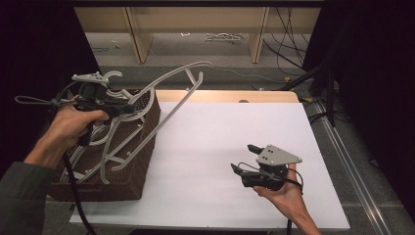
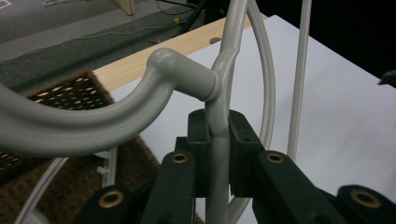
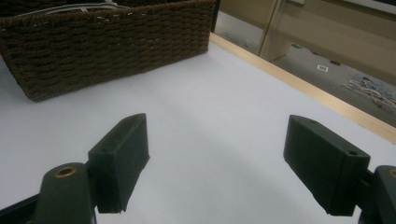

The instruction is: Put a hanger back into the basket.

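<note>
Above basket (image 1: 139, 166), left gripper (image 2: 218, 140) clamps grey hanger (image 2: 140, 112)

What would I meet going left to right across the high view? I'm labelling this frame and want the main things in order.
Left gripper, shut on a grey hanger → brown wicker basket with more hangers in it → bare white table → right gripper, open and empty.

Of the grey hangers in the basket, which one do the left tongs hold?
The left tongs are shut on the raised hanger, which sticks up out of the brown basket and slants over the white table; the other hangers lie inside.
</note>
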`<control>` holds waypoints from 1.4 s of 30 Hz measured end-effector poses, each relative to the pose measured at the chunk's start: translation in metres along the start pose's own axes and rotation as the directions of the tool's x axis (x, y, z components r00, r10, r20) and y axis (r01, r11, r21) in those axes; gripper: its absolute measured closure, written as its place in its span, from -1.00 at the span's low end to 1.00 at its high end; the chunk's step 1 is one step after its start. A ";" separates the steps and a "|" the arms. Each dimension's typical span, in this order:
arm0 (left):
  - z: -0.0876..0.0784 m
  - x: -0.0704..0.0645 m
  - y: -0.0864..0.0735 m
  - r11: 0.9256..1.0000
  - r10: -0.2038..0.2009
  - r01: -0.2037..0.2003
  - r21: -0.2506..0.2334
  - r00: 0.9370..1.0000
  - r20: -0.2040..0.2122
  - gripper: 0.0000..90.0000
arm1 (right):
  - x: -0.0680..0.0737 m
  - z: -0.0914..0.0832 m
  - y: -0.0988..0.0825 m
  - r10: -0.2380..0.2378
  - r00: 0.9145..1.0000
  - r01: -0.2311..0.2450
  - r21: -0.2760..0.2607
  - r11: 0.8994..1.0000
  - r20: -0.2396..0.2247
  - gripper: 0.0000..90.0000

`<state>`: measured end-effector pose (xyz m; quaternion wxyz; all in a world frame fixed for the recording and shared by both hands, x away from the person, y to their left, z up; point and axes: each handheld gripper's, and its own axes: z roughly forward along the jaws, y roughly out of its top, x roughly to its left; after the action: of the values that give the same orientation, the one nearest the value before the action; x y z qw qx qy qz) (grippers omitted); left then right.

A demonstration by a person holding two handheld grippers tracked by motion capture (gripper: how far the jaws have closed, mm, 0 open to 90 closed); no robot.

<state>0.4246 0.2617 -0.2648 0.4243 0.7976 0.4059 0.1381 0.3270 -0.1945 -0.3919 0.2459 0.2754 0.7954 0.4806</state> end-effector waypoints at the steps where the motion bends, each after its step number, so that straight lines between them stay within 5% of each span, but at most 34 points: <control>1: -0.003 0.009 -0.001 1.000 -0.007 0.007 0.000 0.999 -0.033 0.81 | 0.001 -0.001 -0.002 0.002 1.000 -0.002 -0.001 1.000 0.004 -0.49; 14: -0.011 0.053 -0.014 0.998 -0.049 0.043 -0.038 0.982 -0.181 0.81 | 0.006 -0.009 -0.017 0.028 1.000 -0.028 -0.006 1.000 -0.001 -0.49; 22: -0.007 0.075 -0.031 1.000 -0.013 0.007 -0.024 0.968 -0.252 0.81 | 0.008 -0.009 -0.020 0.023 1.000 -0.023 -0.006 1.000 0.008 -0.50; 23: -0.007 0.079 -0.033 1.000 0.027 -0.028 -0.003 0.967 -0.252 0.81 | 0.008 -0.010 -0.020 0.020 1.000 -0.020 0.005 1.000 0.003 -0.50; 24: -0.008 0.080 -0.036 1.000 0.017 -0.012 0.020 0.958 -0.287 0.81 | 0.008 -0.010 -0.021 0.021 1.000 -0.021 0.005 1.000 0.001 -0.50; 28: -0.004 0.085 -0.047 0.999 -0.022 0.033 0.028 0.951 -0.308 0.81 | 0.009 -0.009 -0.021 0.023 1.000 -0.023 0.004 1.000 -0.003 -0.50; 36: -0.006 0.101 -0.068 0.996 -0.021 0.048 0.072 0.941 -0.338 0.81 | 0.010 -0.009 -0.023 0.022 1.000 -0.022 -0.003 1.000 -0.005 -0.50; 39: -0.006 0.106 -0.078 0.996 -0.018 0.051 0.080 0.932 -0.361 0.81 | 0.011 -0.010 -0.022 0.019 1.000 -0.019 0.004 1.000 -0.012 -0.50; 42: -0.006 0.108 -0.084 0.995 -0.012 0.047 0.087 0.932 -0.362 0.81 | 0.011 -0.010 -0.022 0.019 1.000 -0.019 0.002 1.000 -0.012 -0.50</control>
<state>0.4448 0.3737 -0.3410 0.3067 0.7716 0.4949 0.2564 0.3079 -0.2016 -0.4094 0.2363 0.2802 0.7948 0.4837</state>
